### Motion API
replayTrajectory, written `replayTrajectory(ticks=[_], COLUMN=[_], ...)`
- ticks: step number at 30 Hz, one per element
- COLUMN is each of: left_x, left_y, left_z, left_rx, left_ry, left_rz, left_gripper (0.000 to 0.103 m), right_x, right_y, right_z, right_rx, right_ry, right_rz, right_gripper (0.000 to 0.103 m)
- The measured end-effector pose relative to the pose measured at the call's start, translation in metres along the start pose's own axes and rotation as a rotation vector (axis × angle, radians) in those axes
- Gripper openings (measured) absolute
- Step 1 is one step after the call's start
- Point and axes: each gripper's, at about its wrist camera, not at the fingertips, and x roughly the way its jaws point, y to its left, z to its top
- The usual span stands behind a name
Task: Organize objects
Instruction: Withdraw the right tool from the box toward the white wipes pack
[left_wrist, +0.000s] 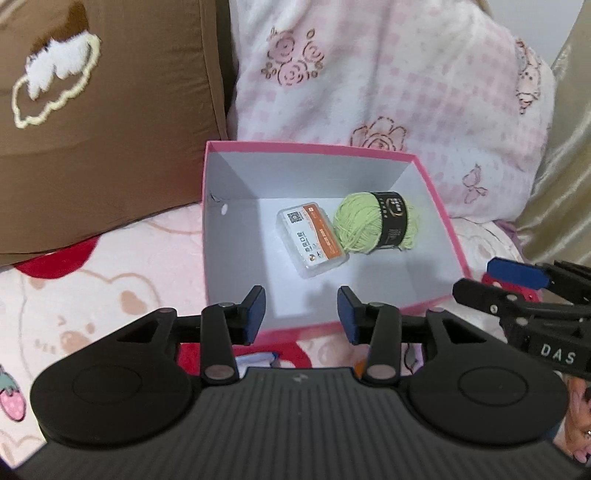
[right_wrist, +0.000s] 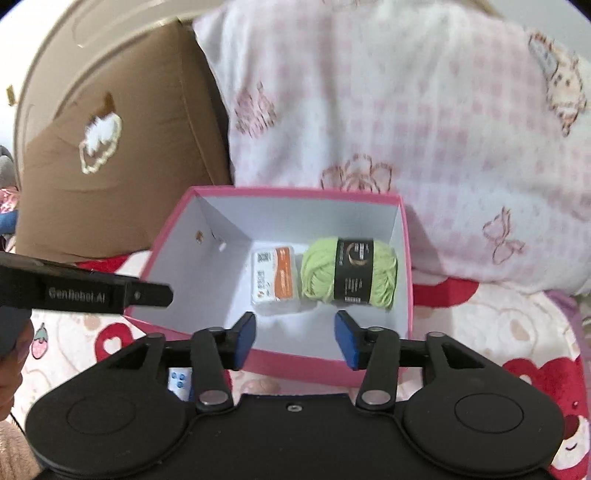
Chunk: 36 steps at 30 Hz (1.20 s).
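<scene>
A pink box (left_wrist: 317, 147) with a white inside stands open on the bed; it also shows in the right wrist view (right_wrist: 295, 192). In it lie a clear plastic case with an orange label (left_wrist: 314, 238) (right_wrist: 275, 278) and a green yarn ball with a black band (left_wrist: 376, 223) (right_wrist: 349, 273), side by side. My left gripper (left_wrist: 301, 314) is open and empty above the box's near edge. My right gripper (right_wrist: 295, 338) is open and empty above the near edge too. The right gripper also shows at the right in the left wrist view (left_wrist: 517, 280).
A brown cushion (left_wrist: 92, 129) leans behind the box on the left, a pink-and-white floral pillow (left_wrist: 388, 74) behind it. The bed has a pink cartoon blanket (left_wrist: 110, 277). A small white object with blue dots (right_wrist: 179, 382) lies under my right gripper.
</scene>
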Motion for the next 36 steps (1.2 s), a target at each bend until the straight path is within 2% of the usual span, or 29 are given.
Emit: replayTrajectory(ticks=[2, 3, 4, 5, 8, 13, 16, 21, 28, 36], left_x=[-0.017, -0.023, -0.030, -0.035, -0.050, -0.078, -0.088, -0.099, -0.119, -0.118], left_y=[0.001, 0.002, 0.001, 0.002, 0.004, 0.004, 0.002, 0.002, 0.003, 0.015], left_z=[-0.002, -0.002, -0.003, -0.003, -0.006, -0.020, -0.028, -0.040, -0.063, -0.079], left_rx=[-0.009, -0.010, -0.007, -0.007, -0.022, -0.020, -0.021, -0.050, -0.033, -0.005], left_ry=[0.002, 0.003, 0.006, 0.011, 0.027, 0.011, 0.030, 0.090, 0.101, 0.149], left_rz=[-0.017, -0.021, -0.023, -0.028, -0.027, -0.029, -0.058, -0.156, -0.145, -0.126], left_gripper=[0.051, 0.054, 0.057, 0.059, 0.060, 0.068, 0.074, 0.074, 0.076, 0.080], right_x=[-0.014, -0.023, -0.030, -0.035, -0.049, -0.074, -0.087, -0.102, -0.127, -0.135], right_y=[0.004, 0.008, 0.014, 0.018, 0.028, 0.033, 0.036, 0.043, 0.057, 0.075], right_z=[-0.001, -0.002, -0.003, -0.005, -0.012, -0.023, -0.030, -0.042, -0.060, -0.084], right_rx=[-0.003, -0.019, -0.044, -0.066, -0.107, -0.108, -0.113, -0.110, -0.166, -0.208], right_ry=[-0.018, -0.019, -0.017, -0.017, -0.040, -0.063, -0.084, -0.063, -0.052, -0.031], right_rz=[-0.003, 0.006, 0.017, 0.017, -0.003, 0.012, 0.018, 0.057, 0.105, 0.208], right_gripper=[0.060, 0.064, 0.072, 0.076, 0.077, 0.086, 0.088, 0.088, 0.088, 0.088])
